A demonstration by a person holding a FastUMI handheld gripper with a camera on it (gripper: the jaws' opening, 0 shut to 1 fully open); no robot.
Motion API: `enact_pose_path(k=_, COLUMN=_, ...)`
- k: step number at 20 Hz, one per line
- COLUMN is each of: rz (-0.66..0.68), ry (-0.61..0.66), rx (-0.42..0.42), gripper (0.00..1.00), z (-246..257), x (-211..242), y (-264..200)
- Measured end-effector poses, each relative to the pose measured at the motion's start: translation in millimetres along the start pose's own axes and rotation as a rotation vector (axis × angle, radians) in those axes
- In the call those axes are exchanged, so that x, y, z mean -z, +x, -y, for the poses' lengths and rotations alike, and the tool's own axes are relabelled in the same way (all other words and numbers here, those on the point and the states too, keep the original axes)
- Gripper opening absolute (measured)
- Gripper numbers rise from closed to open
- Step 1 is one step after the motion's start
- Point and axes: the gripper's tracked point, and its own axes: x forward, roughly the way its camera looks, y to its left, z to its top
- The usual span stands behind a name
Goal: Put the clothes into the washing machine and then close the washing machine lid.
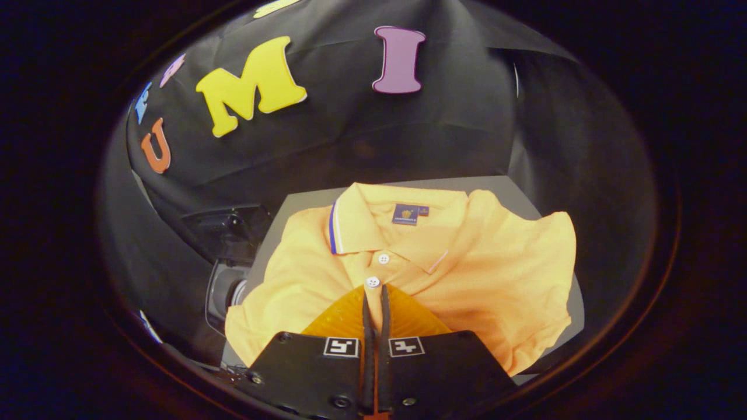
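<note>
An orange polo shirt (467, 262) lies spread flat on a grey tabletop (513, 189), collar away from me and buttons up. My gripper (373, 291) hangs over the shirt's front, its orange fingers (341, 318) drawn together with only a thin slit between the black pads. The tips sit just short of the lower white button (372, 282). The cloth looks flat and unlifted. Left of the shirt, beside the table, stands a dark washing machine (224, 291). Its dark lid (224, 227) seems raised, and the inside is too dim to make out.
Black booth cloth closes off the back and both sides close behind the table. The shirt's right sleeve (543, 245) reaches nearly to the table's right edge. A strip of bare grey table shows beyond the collar.
</note>
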Motion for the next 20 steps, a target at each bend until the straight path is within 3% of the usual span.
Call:
enact_pose_path(k=10, rz=0.183, ry=0.057, rx=-0.112, gripper=0.06, z=-74.7, x=-47.9, y=-87.6)
enact_pose_path(k=20, rz=0.326, ry=-0.021, rx=-0.199, gripper=0.05, z=-184.2, x=-84.7, y=-175.4)
